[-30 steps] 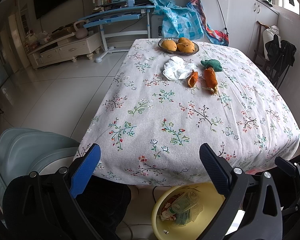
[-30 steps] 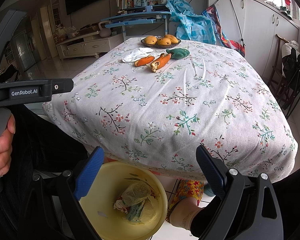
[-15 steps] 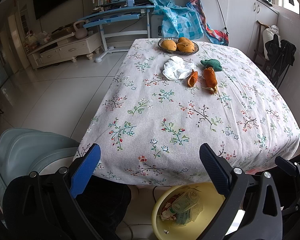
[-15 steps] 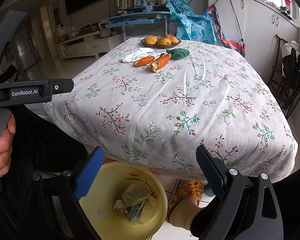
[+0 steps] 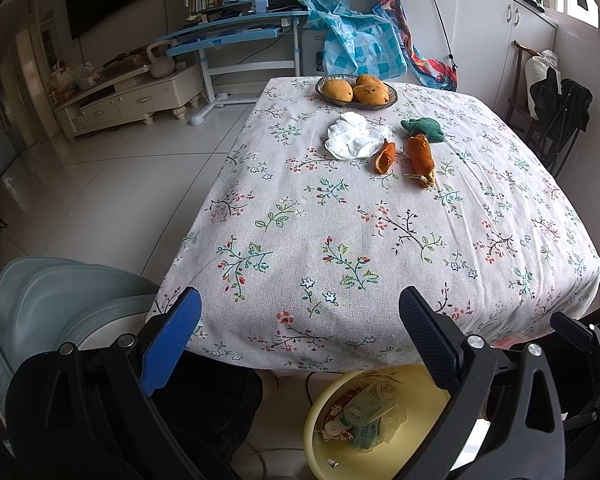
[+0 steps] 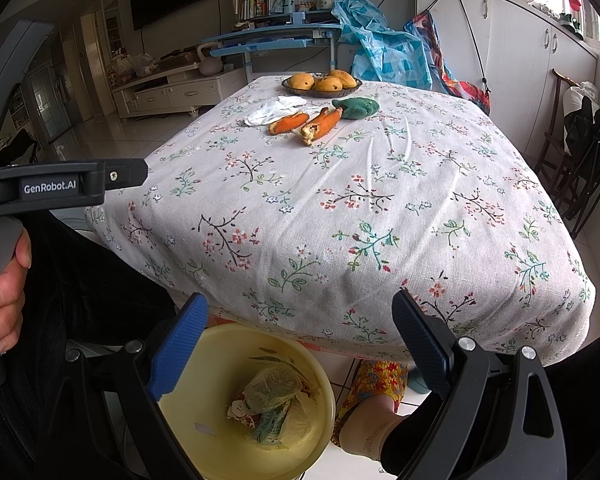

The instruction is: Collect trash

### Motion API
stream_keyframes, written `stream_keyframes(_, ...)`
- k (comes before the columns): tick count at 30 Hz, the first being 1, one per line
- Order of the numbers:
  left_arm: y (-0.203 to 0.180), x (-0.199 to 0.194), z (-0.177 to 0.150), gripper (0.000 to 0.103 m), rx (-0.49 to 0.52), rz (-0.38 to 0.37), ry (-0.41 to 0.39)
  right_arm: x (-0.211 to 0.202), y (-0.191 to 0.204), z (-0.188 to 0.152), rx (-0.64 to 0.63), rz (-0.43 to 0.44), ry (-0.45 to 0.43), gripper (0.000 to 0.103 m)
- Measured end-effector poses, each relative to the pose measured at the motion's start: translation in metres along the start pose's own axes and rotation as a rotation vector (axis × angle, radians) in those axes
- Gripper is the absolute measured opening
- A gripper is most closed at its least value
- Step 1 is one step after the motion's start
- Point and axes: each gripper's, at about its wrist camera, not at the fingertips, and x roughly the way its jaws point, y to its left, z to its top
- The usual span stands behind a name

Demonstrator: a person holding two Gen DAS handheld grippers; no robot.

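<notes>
two claws, left gripper (image 5: 300, 312) and right gripper (image 6: 300, 316), gaped wide and held nothing. the peels (image 5: 404, 156) and tissue (image 5: 352, 136) lay far across the table (image 5: 340, 240); a loose pinch could drop scraps short of the bin (image 6: 220, 456).

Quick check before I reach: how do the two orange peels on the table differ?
The left peel is shorter and curled into a crescent; the right peel is longer, fatter and nearly straight. The left peel lies against the white tissue, while the right peel's far end meets the green cloth. The right peel has a pale stringy tip; the left does not. Both are orange, lying flat and apart.
</notes>
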Motion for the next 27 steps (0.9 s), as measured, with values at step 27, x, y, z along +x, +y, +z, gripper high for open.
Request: stream_keyframes(27, 0.0002, 0.0005, -0.0005, 0.096, 0.001, 0.002, 0.001, -0.0004, 0.0004, 0.0012, 0.002, 0.001, -0.004, 0.089)
